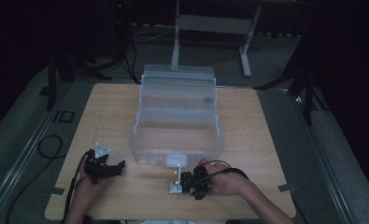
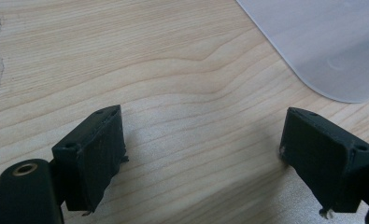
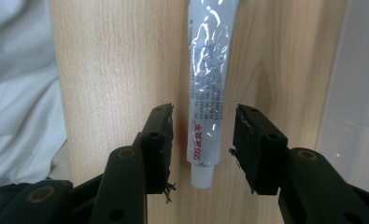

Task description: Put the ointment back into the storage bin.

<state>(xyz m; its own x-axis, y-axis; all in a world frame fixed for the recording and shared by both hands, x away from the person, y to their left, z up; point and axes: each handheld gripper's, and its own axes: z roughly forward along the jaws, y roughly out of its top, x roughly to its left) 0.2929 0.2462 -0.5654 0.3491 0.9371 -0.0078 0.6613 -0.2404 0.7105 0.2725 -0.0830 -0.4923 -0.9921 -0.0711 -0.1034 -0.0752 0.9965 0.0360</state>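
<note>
The right gripper (image 3: pixel 203 140) is in the middle of a pick – its two black fingers (image 3: pixel 159 144) straddle the cap end of a small silver tube of glue (image 3: pixel 206 88), one on each side. A sliver of table (image 3: pixel 117 70) still shows between each pad and the tube, so the fingers stand narrowed but not yet pressing; nothing is gripped. The tube lies flat on the wood and runs straight away from the fingers, its white cap (image 3: pixel 202 176) nearest them and its crimped end farthest.

The step in hand looks like the grasp itself. The next move calls for closing the remaining gap evenly on the tube's lower body – a soft, crinkled skin that will likely dent – and then lifting clear of the wood.

Off to the side, the left gripper (image 2: pixel 203 154) rests low over bare table with its fingers (image 2: pixel 95 154) spread wide and empty.

Beyond both grippers stands the clear plastic storage box (image 1: pixel 140 140), lid raised and upper tray folded back – probably where the tube goes, which would mean carrying it forward over the near wall.
</note>
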